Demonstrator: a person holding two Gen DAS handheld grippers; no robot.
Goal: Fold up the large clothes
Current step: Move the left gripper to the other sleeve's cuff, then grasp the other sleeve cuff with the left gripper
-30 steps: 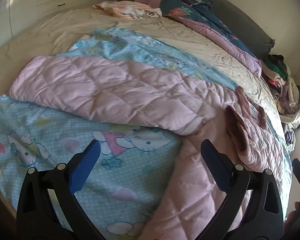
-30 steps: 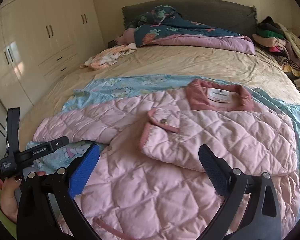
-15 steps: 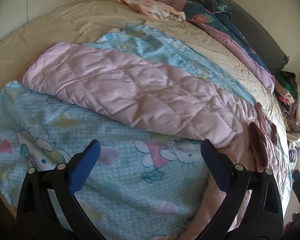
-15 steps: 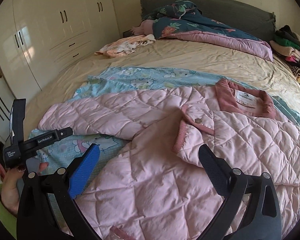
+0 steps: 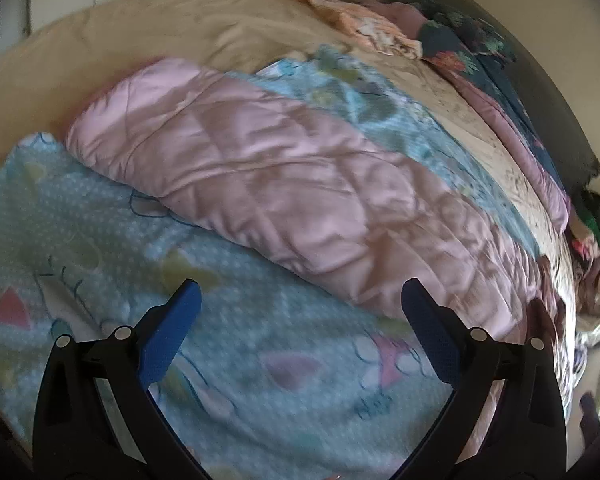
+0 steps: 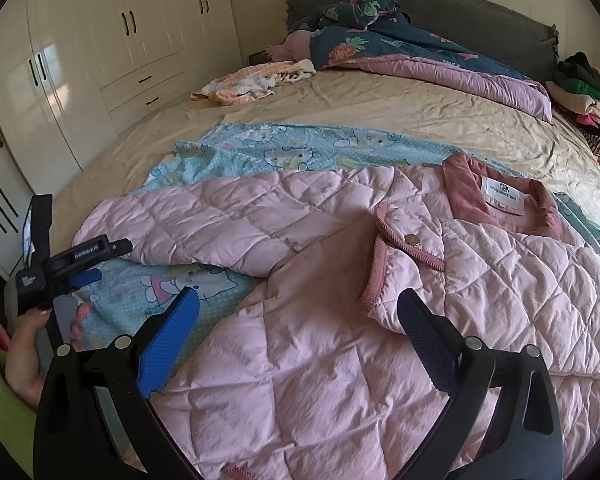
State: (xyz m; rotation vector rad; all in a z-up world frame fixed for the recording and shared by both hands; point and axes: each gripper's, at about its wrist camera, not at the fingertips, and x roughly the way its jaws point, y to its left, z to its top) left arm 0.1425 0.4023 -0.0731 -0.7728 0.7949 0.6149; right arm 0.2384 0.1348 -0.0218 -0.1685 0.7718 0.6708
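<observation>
I'm at the foot of a wide bed (image 6: 380, 108) under a tan sheet, with cream wardrobe doors (image 6: 112, 40) and drawers along its far side and a grey headboard (image 6: 460, 20) against the wall. The pink quilted jacket (image 6: 340, 320) lies spread on a light blue cartoon-print blanket (image 6: 284, 152) that covers the near part of the bed. One sleeve (image 5: 260, 184) stretches out flat across the blanket; the other is folded in over the chest below the darker pink collar (image 6: 464, 192). My right tongs (image 6: 298, 312) hang released above the jacket's body, gripping nothing. My left tongs (image 5: 300, 304) are likewise spread wide over the blanket, just short of the outstretched sleeve. Near the headboard lie a dark floral duvet (image 6: 380, 44) and a small crumpled peach garment (image 6: 256, 80); a heap of clothes (image 6: 584, 96) sits at the bed's right edge.
</observation>
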